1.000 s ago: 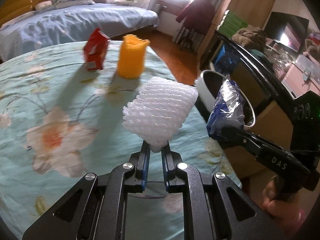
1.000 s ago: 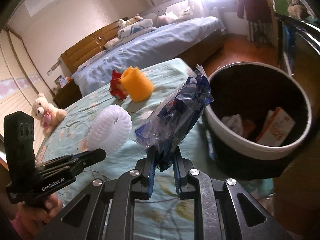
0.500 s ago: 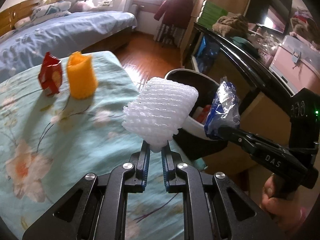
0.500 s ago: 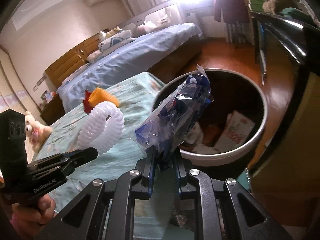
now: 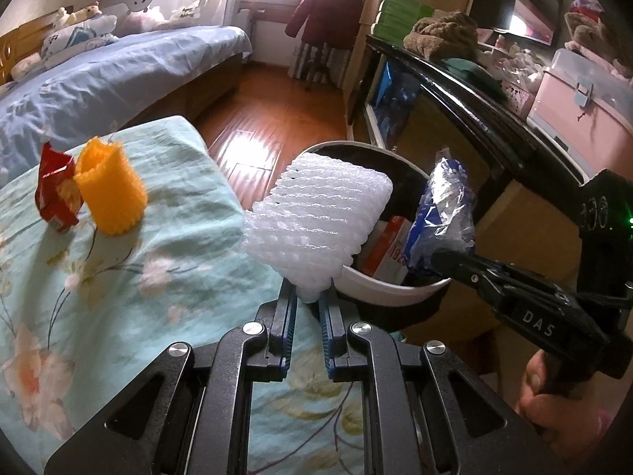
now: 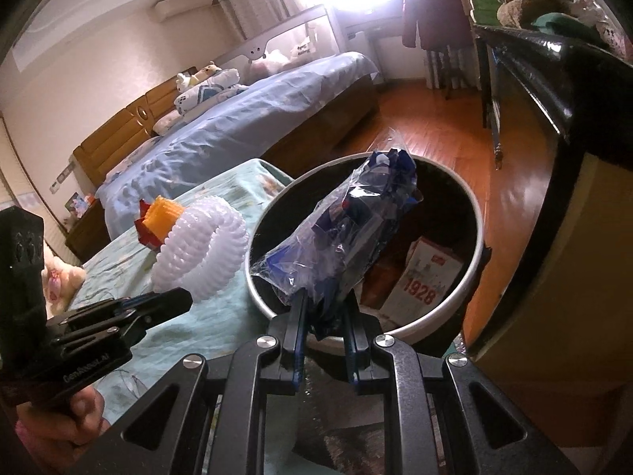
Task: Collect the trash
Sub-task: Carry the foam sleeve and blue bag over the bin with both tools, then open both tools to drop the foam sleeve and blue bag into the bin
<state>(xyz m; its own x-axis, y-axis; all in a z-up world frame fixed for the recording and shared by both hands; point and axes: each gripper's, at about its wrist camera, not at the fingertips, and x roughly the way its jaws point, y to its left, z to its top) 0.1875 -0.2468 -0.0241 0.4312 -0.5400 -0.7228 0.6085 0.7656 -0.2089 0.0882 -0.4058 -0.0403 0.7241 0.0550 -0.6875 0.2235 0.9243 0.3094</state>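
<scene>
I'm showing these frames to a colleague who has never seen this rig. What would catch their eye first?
Probably the white foam net sleeve pinched in the left gripper, held up at the edge of the floral bedspread. Next, the crumpled blue plastic wrapper clamped in the right gripper over the open trash bin, which already holds a box printed 1928. An orange foam sleeve and a red packet wait on the bedspread.

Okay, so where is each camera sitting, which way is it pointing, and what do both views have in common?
Left wrist: on the left gripper, looking forward over the white foam net toward the trash bin; the right gripper and its hand show at right.
Right wrist: on the right gripper, looking down over the blue plastic wrapper into the bin; the left gripper and hand show at left.
Shared: bin, foam net, wrapper, orange foam net, red packet, floral cloth.
</scene>
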